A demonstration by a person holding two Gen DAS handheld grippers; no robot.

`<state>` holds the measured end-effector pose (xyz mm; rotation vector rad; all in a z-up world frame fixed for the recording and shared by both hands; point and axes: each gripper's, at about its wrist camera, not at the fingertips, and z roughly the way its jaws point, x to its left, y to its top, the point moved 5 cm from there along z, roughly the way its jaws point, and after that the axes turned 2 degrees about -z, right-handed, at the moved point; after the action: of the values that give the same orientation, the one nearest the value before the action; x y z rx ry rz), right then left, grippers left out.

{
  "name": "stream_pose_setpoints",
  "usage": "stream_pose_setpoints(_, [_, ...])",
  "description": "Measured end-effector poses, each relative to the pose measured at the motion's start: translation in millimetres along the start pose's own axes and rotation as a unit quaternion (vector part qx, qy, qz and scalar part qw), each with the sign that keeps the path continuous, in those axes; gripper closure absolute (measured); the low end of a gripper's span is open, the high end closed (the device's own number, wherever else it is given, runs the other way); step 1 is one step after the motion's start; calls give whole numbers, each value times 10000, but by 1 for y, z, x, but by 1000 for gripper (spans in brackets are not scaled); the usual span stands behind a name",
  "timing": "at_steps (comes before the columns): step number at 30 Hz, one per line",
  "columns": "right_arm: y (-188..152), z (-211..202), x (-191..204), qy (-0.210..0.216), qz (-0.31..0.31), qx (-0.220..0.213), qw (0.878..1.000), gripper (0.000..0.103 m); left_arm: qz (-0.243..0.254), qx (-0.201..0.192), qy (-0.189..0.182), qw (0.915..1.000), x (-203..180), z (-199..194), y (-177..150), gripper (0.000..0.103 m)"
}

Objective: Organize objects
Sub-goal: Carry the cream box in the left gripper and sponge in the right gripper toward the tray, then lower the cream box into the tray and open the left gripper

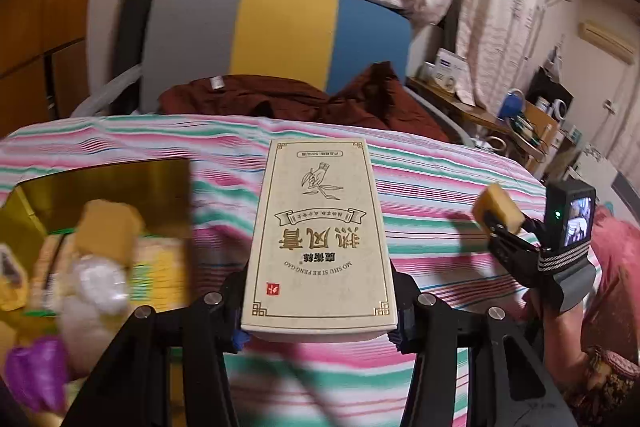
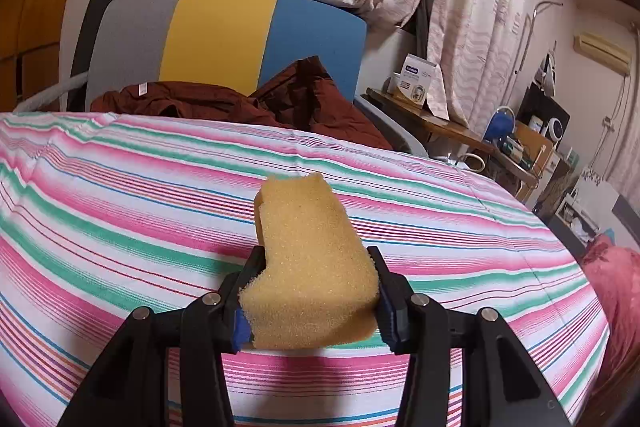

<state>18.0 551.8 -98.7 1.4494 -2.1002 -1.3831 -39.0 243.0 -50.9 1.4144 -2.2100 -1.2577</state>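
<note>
My left gripper [image 1: 320, 323] is shut on a cream flat box [image 1: 320, 231] with gold Chinese lettering, held above the striped bedspread [image 1: 420, 187]. My right gripper [image 2: 316, 299] is shut on a yellow sponge [image 2: 308, 267], also held above the bedspread [image 2: 120, 187]. In the left wrist view the right gripper [image 1: 496, 223] shows at the right with the sponge [image 1: 498, 207] in its fingers. A gold open box [image 1: 100, 195] at the left holds several blurred items, among them a yellow sponge piece [image 1: 108, 227] and a white bundle [image 1: 96, 287].
A dark red garment [image 1: 300, 99] lies at the far side of the bed before a grey, yellow and blue headboard [image 1: 280, 31]. A cluttered wooden desk [image 2: 460, 131] stands at the right. A purple object [image 1: 36, 375] sits at the lower left.
</note>
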Motion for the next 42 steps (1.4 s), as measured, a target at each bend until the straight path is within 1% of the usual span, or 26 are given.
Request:
stream_pose_setpoints(4, [0, -2, 6, 51, -151, -51, 9999, 54, -263, -22, 278, 9993, 41, -18, 4, 51])
stream_pose_setpoints(7, [2, -8, 7, 183, -186, -216, 9994, 54, -483, 0, 487, 9976, 69, -26, 5, 51])
stream_pose_setpoints(10, [4, -14, 8, 320, -196, -338, 9987, 54, -794, -20, 727, 9942, 104, -34, 7, 51])
stream_pose_setpoints(13, [5, -15, 9, 415, -201, -335, 9984, 54, -1050, -22, 991, 9895, 139, -40, 13, 51])
stream_pose_setpoints(16, [5, -17, 10, 406, -212, -326, 9984, 54, -1353, 33, 1175, 9838, 172, -43, 16, 51])
stream_pose_setpoints(20, [5, -20, 13, 379, -283, -341, 9983, 54, -1610, 289, 1274, 9783, 204, -35, 15, 51])
stream_pose_setpoints(22, [4, -20, 16, 361, -323, -331, 9983, 54, -1803, 442, 1308, 9739, 219, -30, 14, 51])
stream_pose_setpoints(27, [3, -20, 16, 335, -343, -312, 9984, 54, -2003, 707, 1519, 9653, 243, -21, 13, 51])
stream_pose_setpoints(29, [4, -20, 17, 334, -355, -327, 9983, 54, -2049, 730, 1616, 9626, 250, -23, 11, 51])
stream_pose_setpoints(31, [5, -21, 18, 305, -391, -335, 9982, 54, -1973, 739, 1641, 9637, 252, -20, 13, 51])
stream_pose_setpoints(34, [7, -27, 21, 317, -447, -333, 9979, 54, -1765, 793, 1794, 9646, 249, -15, 14, 51])
stream_pose_setpoints(37, [12, -41, 22, 538, -177, -410, 9976, 54, -1640, 999, 1906, 9627, 248, -7, 14, 51])
stream_pose_setpoints(39, [15, -48, 23, 654, 11, -446, 9969, 54, -1646, 1023, 1945, 9616, 250, -5, 16, 50])
stream_pose_setpoints(42, [19, -62, 27, 959, 345, -485, 9936, 54, -1691, 1080, 2034, 9583, 253, -3, 17, 50])
